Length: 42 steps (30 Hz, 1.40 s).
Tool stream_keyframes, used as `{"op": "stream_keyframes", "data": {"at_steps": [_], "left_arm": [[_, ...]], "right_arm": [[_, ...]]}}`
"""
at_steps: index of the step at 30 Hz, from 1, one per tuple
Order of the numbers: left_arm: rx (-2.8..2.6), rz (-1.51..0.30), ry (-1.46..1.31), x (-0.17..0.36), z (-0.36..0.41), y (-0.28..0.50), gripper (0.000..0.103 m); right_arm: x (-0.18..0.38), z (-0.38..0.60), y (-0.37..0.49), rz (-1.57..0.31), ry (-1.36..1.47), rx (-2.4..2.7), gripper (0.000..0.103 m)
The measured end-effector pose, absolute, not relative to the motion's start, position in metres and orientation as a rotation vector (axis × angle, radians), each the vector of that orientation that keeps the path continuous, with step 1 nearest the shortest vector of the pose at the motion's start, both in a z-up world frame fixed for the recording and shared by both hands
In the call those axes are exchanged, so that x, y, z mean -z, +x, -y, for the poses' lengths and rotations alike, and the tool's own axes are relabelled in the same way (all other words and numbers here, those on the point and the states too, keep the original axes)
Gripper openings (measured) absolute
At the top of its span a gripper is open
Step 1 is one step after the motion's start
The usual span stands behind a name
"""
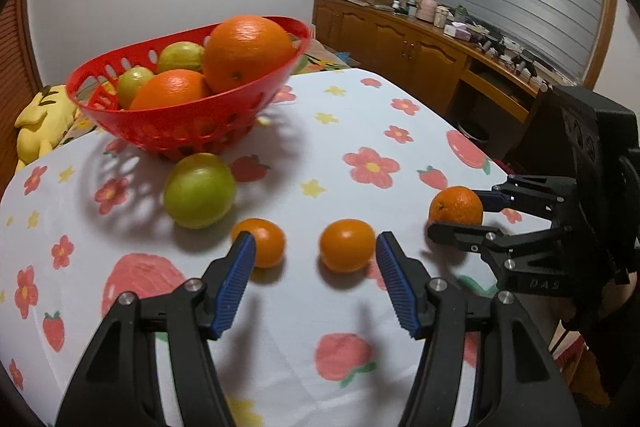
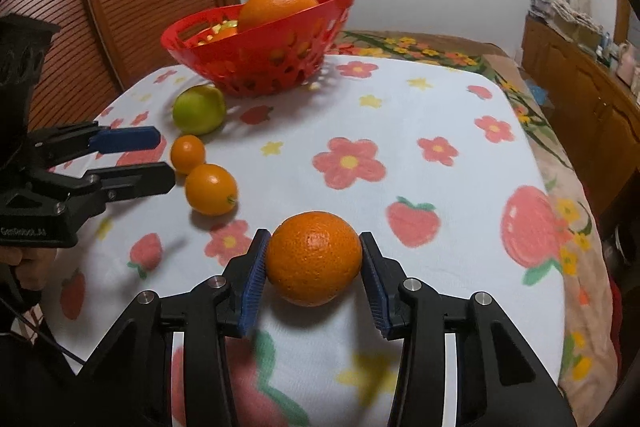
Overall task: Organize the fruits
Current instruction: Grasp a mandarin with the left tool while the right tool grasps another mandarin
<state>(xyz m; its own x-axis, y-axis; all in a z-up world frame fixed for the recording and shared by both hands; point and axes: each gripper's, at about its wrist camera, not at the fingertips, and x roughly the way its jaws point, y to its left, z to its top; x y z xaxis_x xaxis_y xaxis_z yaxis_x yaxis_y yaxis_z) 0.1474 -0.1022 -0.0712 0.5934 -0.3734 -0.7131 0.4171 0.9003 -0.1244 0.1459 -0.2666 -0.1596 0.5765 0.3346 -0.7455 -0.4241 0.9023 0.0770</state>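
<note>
Fruits lie partly sorted on the white flower-and-strawberry printed tablecloth (image 1: 340,131). At the far left, a red perforated plastic basket (image 1: 176,123) already holds two large oranges and two green fruits, heaped above its rim, so room inside looks tight. Just in front of it sits a round green citrus fruit (image 1: 199,191), close to the basket wall. Next come two small smooth orange tangerines (image 1: 264,242) side by side, the second (image 1: 347,245) lying just ahead of the left gripper (image 1: 316,251), whose blue-padded jaws are spread wide, holding nothing, seemingly lining up on it. Farthest right, a dimpled round orange (image 2: 314,258) rests on the cloth between the jaws of the right gripper (image 2: 314,263); the pads sit at its sides, though whether they truly squeeze it I cannot tell. Bare cloth stretches from there to the basket, giving a clear path, while the table edge falls away close on the right.
</note>
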Motion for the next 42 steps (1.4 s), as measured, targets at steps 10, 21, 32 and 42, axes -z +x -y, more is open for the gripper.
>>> {"op": "stream_keyframes", "data": {"at_steps": [10,21,32,42], "left_arm": [[0.481,-0.84,0.102,0.077,0.125,0.147,0.054],[0.455,-0.863,0.164,0.086,0.138,0.152,0.052],[0.437,-0.887,0.17,0.098,0.139,0.156,0.045],[0.44,-0.881,0.137,0.098,0.134,0.157,0.036]], "right_arm": [[0.158,0.283,0.14,-0.827,-0.077,-0.454,0.045],[0.158,0.282,0.139,-0.814,-0.077,-0.48,0.045],[0.158,0.282,0.138,-0.807,-0.073,-0.482,0.045],[0.16,0.28,0.139,-0.809,-0.078,-0.476,0.045]]}}
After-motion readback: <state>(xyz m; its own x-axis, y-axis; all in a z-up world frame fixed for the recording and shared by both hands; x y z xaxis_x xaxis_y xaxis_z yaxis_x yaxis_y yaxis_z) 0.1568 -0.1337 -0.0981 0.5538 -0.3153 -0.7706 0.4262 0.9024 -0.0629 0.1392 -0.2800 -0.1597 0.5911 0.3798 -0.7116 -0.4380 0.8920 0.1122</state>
